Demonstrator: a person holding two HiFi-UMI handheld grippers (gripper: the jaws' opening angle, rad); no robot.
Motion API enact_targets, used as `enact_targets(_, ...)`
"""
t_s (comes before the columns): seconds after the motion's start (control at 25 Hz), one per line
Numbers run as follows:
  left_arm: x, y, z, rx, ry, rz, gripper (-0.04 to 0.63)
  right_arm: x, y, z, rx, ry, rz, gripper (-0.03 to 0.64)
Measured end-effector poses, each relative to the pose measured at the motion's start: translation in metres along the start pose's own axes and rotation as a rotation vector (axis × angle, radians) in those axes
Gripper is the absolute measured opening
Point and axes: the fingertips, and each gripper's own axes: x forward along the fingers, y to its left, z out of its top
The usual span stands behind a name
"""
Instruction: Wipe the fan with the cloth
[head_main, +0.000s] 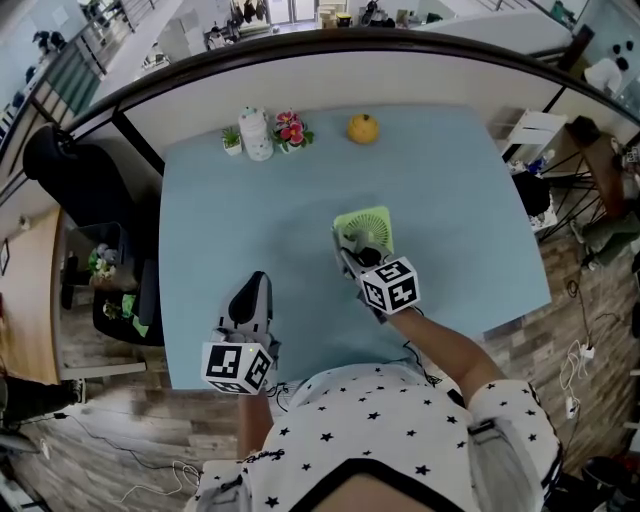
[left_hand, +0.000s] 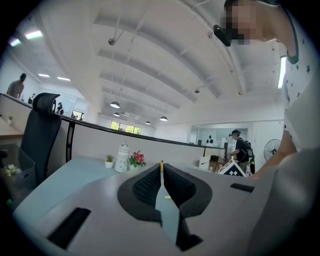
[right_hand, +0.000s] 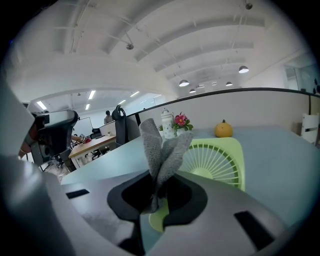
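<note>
The pale blue table (head_main: 240, 215) stands against a curved partition (head_main: 300, 70) in an open office. The green fan (head_main: 368, 228) sits near the table's middle, just ahead of the right gripper (right_hand: 157, 192), which pinches the grey cloth (right_hand: 161, 147) (folded, sticking upward). The left gripper (left_hand: 161, 175) is near the front edge, its jaws pressed together on nothing. A white jar (head_main: 256, 134), flowers (head_main: 291, 129) and a small pumpkin (head_main: 363, 128) line the far edge.

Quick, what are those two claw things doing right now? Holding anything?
Left gripper: closed, nothing in it.
Right gripper: closed on the grey cloth, close to the green fan.
</note>
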Motion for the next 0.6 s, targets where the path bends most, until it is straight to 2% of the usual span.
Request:
enact_targets(0.32,0.010,-0.010,0.001,0.002,0.001,-0.029,0.040,-0.016,-0.030,-0.003,0.026,-0.002,-0.062,0.046)
enact_targets(0.6,0.017,-0.015,-0.001,0.006,0.010,-0.048,0.040,-0.036,-0.071,-0.007,0.060,-0.013,-0.158,0.048)
